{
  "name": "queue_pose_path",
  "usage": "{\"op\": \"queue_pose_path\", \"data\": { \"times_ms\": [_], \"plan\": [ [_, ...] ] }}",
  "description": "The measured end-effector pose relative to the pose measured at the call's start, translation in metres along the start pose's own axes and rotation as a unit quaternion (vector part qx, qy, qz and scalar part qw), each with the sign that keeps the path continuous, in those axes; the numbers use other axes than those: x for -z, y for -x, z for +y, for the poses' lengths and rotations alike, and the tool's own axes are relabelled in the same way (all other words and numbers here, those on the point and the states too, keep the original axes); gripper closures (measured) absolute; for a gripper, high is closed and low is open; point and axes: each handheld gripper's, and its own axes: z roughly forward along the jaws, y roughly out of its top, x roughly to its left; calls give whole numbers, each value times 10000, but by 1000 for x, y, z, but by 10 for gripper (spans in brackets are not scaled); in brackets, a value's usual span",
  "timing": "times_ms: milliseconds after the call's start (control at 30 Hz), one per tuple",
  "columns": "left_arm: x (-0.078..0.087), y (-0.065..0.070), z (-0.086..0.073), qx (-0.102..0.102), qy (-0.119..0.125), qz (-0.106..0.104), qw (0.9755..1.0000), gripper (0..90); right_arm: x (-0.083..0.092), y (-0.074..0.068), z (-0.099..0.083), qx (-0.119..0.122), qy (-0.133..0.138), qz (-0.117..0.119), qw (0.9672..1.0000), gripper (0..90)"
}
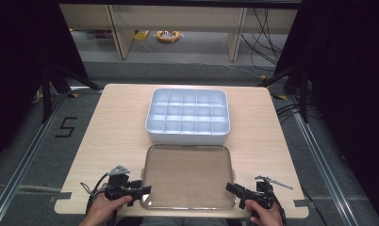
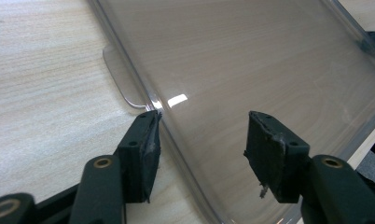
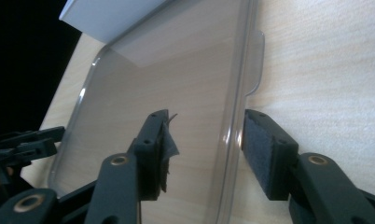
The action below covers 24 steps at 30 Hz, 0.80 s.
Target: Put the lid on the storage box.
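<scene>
Wooden bench [image 1: 117, 136], grey floor, dark curtains. White divider box [image 1: 187, 117] at 12; clear lid [image 1: 187, 176] at 6, edges faint. Left tool [image 1: 145, 192], right tool [image 1: 231, 188] part-open, straddling lid rims; grip unclear.

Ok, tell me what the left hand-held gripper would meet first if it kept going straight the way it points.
The left hand-held gripper already straddles the near-left rim of the clear lid. Going straight on, its jaws would slide along that rim over the lid; farther on, probably the other hand-held gripper, though depth is unclear.
</scene>
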Motion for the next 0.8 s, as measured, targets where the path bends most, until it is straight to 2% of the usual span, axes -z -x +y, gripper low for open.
{"op": "queue_pose_path", "data": {
  "times_ms": [33,100,133,167,200,233,300,333,367,400,433,500,533,567,600,633,667,700,733,800],
  "plan": [
    [1,-1,0,-62,-50,-27,10000,440,-2,4,0,181,99,27,9998,576],
    [2,-1,0,-57,-24,-15,10000,435,-1,6,-1,351,93,136,9992,592],
    [1,-1,-1,-11,20,-8,10000,434,1,3,-1,168,-7,159,9997,614],
    [1,-1,-1,17,36,17,10000,434,1,3,-1,168,-7,159,9997,614],
    [3,-3,-1,-47,-38,-20,10000,433,0,4,-1,65,-37,129,9999,615],
    [2,-3,-1,25,20,-19,10000,434,0,4,-1,-116,-51,240,9996,629],
    [2,-3,-1,33,46,25,10000,431,1,6,-1,146,-76,176,9997,634],
    [2,-2,-1,60,94,19,9999,429,1,5,-1,-104,-77,369,9992,656],
    [2,-3,-2,103,113,-19,9999,429,1,5,-1,-104,-77,369,9992,656],
    [3,-3,-2,114,92,-34,9999,429,1,6,-2,97,-28,321,9994,662],
    [3,-3,-2,75,78,-46,9999,429,2,3,-3,-66,-129,425,9990,669],
    [2,-2,-2,87,104,-51,9999,431,-1,1,-6,-117,-105,629,9979,663],
    [2,-2,-2,94,117,-36,9999,430,-3,3,-5,368,7,439,9984,650],
    [2,-2,-2,30,73,-4,10000,426,0,-4,-4,226,-85,391,9989,654],
    [2,-1,-2,60,105,-29,9999,425,2,-6,-3,194,-122,487,9986,658],
    [2,-1,-2,81,113,-41,9999,422,3,-7,-3,239,-42,545,9982,659],
    [1,-1,-2,112,123,-64,9998,409,5,-7,-3,409,-39,494,9979,658],
    [1,-1,-2,122,117,-81,9998,396,6,-8,-4,454,-24,499,9977,658],
    [2,-1,-2,75,76,-98,9999,386,6,-5,-3,740,59,516,9959,657],
    [1,-1,-2,148,111,-130,9997,371,9,-8,-3,894,67,526,9946,654]
  ]
}}
